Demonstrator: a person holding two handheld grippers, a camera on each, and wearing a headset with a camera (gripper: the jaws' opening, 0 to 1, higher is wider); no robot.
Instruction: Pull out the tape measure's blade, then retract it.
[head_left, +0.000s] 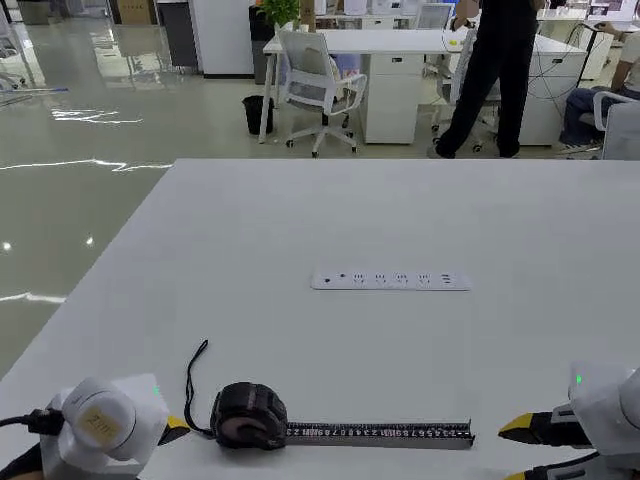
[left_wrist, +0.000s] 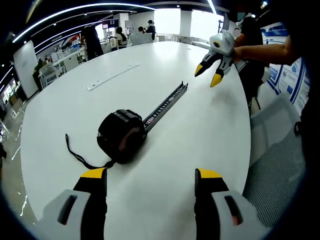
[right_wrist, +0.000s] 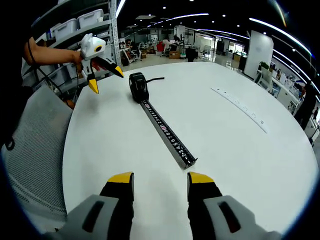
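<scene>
Item 1, left gripper (left_wrist: 150, 175): low at the near left of the white table (head_left: 300, 220), jaws spread wide and holding nothing, its yellow tips just short of the tape's case. Item 2, wrist strap (head_left: 192, 385): a thin black loop that lies slack on the table, running from the case's left side out and away from the person. Item 3, tape measure case (head_left: 248, 415): black and rounded, resting on the table near the front edge, just right of the left gripper and touched by neither tool. Item 4, blade (head_left: 380, 432): drawn out of the case to the right and lying flat on the table, printed scale up, its end free. Item 5, right gripper (head_left: 518, 450): near the right front corner, jaws parted and empty, pointing at the blade's end but apart from it. Item 6, power strip (head_left: 390, 281): white, farther back at mid-table, well apart from the work. Status, as judged: the pull-out looks done, since the blade lies extended with nothing holding it; retraction is the step left. Next move calls for: one gripper to steady the case, then release of whatever catch holds the blade, which cannot be made out here, perhaps with the right gripper guiding the end home.
</scene>
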